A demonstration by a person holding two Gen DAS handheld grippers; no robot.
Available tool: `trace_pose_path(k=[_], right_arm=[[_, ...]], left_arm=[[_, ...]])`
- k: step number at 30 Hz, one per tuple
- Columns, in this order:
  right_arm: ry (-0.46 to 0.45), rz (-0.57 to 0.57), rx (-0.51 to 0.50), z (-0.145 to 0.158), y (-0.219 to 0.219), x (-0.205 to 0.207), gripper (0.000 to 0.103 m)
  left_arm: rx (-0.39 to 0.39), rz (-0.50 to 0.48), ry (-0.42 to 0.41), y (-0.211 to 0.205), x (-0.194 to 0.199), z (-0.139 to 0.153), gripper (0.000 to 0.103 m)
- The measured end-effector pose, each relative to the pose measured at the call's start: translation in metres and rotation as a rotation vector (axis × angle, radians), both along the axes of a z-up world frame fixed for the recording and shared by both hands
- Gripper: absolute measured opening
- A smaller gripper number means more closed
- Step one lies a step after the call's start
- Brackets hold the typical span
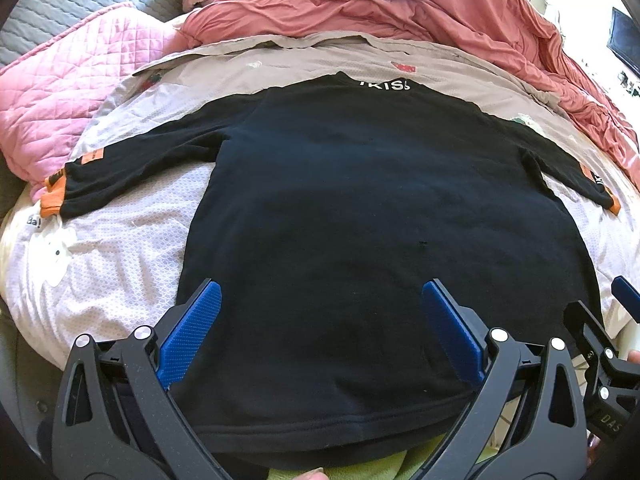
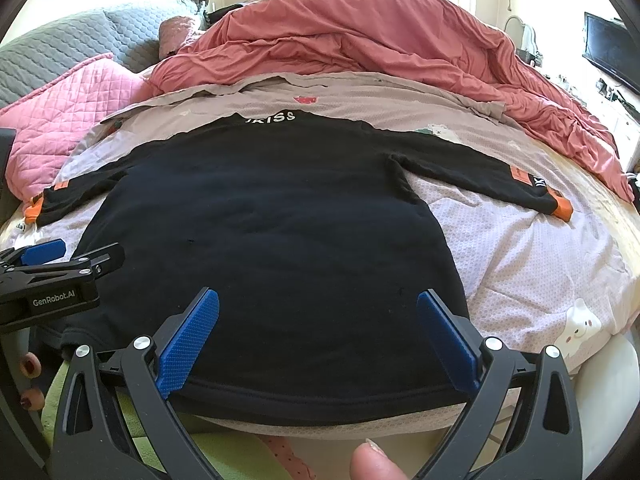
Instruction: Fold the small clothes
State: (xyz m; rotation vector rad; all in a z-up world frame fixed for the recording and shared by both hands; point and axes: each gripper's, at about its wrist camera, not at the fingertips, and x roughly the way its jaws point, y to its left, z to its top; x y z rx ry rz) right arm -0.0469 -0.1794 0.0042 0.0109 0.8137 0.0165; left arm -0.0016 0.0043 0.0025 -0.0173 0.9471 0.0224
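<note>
A black long-sleeved shirt lies spread flat on the bed, back up, both sleeves stretched out, orange cuffs at the ends, white lettering at the collar. It also shows in the right wrist view. My left gripper is open and empty, hovering over the shirt's bottom hem on its left part. My right gripper is open and empty over the hem's right part. The left gripper shows at the left edge of the right wrist view; the right gripper shows at the right edge of the left wrist view.
The shirt lies on a pale patterned bedsheet. A bunched coral duvet fills the back of the bed. A pink quilted blanket is at the back left, a grey quilt behind it. A dark screen stands at the far right.
</note>
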Motion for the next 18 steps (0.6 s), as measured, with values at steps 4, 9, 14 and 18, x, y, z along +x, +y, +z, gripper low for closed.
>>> trace_pose_path(k=[4, 9, 14, 18], right_arm=[[0.001, 0.001, 0.000, -0.0001, -0.0006, 0.0001, 0.099], [0.001, 0.002, 0.000, -0.0002, -0.0003, -0.0001, 0.099], [0.003, 0.003, 0.000, -0.0005, 0.0002, 0.0006, 0.099], [0.003, 0.001, 0.000, -0.0010, 0.0010, 0.0009, 0.099]], left_arm=[[0.001, 0.001, 0.000, 0.0006, -0.0001, -0.0001, 0.094], [0.001, 0.000, -0.001, 0.0015, 0.0001, -0.0001, 0.094], [0.003, 0.000, -0.003, 0.0024, 0.0000, 0.0006, 0.094], [0.005, 0.000, -0.002, 0.0034, 0.0001, 0.0007, 0.094]])
